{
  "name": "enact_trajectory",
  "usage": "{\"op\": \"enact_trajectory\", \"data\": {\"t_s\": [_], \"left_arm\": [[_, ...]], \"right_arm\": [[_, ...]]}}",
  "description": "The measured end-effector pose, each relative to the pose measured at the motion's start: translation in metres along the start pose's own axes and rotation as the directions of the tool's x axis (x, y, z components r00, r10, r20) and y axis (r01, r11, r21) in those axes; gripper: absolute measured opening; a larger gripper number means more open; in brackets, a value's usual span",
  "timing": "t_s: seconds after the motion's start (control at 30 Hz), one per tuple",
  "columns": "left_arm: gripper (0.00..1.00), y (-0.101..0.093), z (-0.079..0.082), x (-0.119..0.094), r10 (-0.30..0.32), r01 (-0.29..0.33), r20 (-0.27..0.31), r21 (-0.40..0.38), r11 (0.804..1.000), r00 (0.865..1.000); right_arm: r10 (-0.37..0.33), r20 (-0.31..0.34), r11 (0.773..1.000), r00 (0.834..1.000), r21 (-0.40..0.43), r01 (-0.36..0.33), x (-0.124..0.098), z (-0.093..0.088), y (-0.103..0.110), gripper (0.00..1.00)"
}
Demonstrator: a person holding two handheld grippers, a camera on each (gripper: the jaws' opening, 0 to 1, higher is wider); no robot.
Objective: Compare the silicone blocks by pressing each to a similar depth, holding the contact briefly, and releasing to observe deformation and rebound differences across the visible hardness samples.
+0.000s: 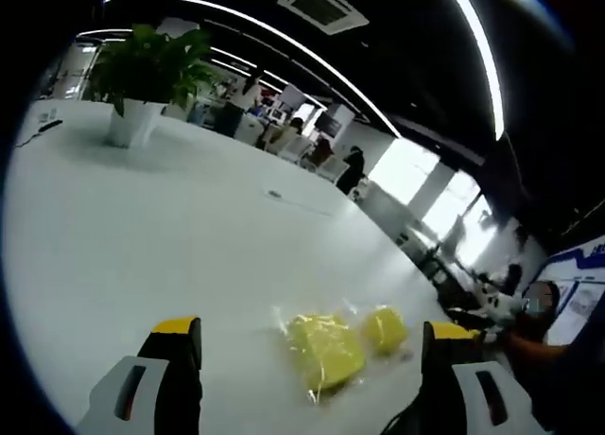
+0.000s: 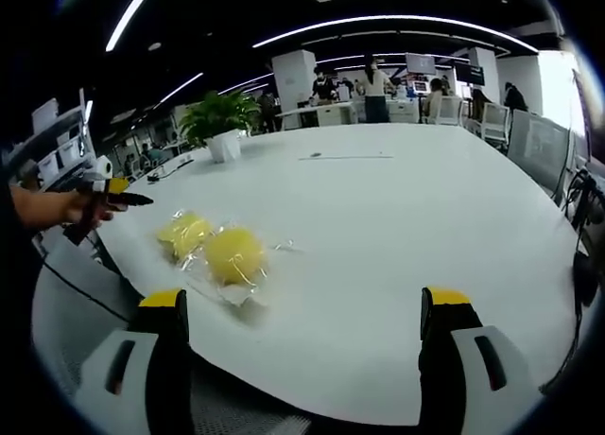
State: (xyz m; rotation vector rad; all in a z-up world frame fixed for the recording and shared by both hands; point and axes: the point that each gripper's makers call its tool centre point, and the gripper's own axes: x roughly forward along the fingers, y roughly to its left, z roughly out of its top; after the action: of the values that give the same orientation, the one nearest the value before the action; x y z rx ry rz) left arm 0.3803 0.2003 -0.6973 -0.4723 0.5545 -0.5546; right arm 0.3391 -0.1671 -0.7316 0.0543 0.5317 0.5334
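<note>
Two yellow silicone blocks in clear plastic wrap lie side by side on the white table (image 1: 142,246). In the left gripper view the larger block (image 1: 326,352) sits between my jaws and the smaller block (image 1: 385,328) is just right of it. My left gripper (image 1: 312,329) stands open above them, touching neither. In the right gripper view the same blocks (image 2: 184,234) (image 2: 234,255) lie near the table's near-left edge, ahead and left of my open right gripper (image 2: 304,301). A hand holds the left gripper (image 2: 106,191) at the far left of that view.
A potted plant (image 1: 142,71) (image 2: 222,123) stands at the far end of the table. A thin cable (image 2: 345,157) lies on the table beyond the blocks. The table edge (image 2: 123,265) runs close to the blocks. Chairs and people fill the office behind.
</note>
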Motion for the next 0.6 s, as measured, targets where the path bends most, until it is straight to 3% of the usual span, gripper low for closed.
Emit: {"op": "enact_trajectory", "data": {"t_s": [0.1, 0.23, 0.3, 0.4, 0.5, 0.6], "left_arm": [[0.97, -0.001, -0.010, 0.015, -0.030, 0.028, -0.054, -0.046, 0.999, 0.998], [0.88, 0.002, -0.025, 0.034, -0.105, 0.079, -0.118, -0.213, 0.974, 0.987], [0.83, 0.012, -0.022, 0.041, -0.078, 0.050, -0.101, -0.251, 0.967, 0.992], [0.68, 0.030, -0.022, 0.055, -0.066, 0.041, -0.104, -0.233, 0.972, 0.992], [0.63, 0.043, -0.027, 0.064, -0.053, 0.023, -0.126, -0.229, 0.973, 0.991], [0.55, 0.044, -0.032, 0.067, -0.082, 0.042, -0.137, -0.271, 0.962, 0.987]], "right_arm": [[0.002, 0.008, 1.000, 1.000, 0.006, -0.002, -0.001, 0.001, 0.002, 0.96], [0.009, 0.009, 1.000, 1.000, -0.002, -0.009, -0.002, 0.002, 0.005, 0.96], [0.008, 0.010, 1.000, 1.000, 0.003, -0.008, -0.003, 0.002, 0.006, 0.96], [0.009, 0.019, 1.000, 1.000, 0.006, -0.009, -0.004, 0.004, 0.008, 0.96], [0.009, 0.021, 1.000, 1.000, -0.001, -0.009, -0.004, 0.004, 0.009, 0.96], [0.005, 0.023, 1.000, 1.000, -0.001, -0.005, -0.005, 0.005, 0.008, 0.96]]}}
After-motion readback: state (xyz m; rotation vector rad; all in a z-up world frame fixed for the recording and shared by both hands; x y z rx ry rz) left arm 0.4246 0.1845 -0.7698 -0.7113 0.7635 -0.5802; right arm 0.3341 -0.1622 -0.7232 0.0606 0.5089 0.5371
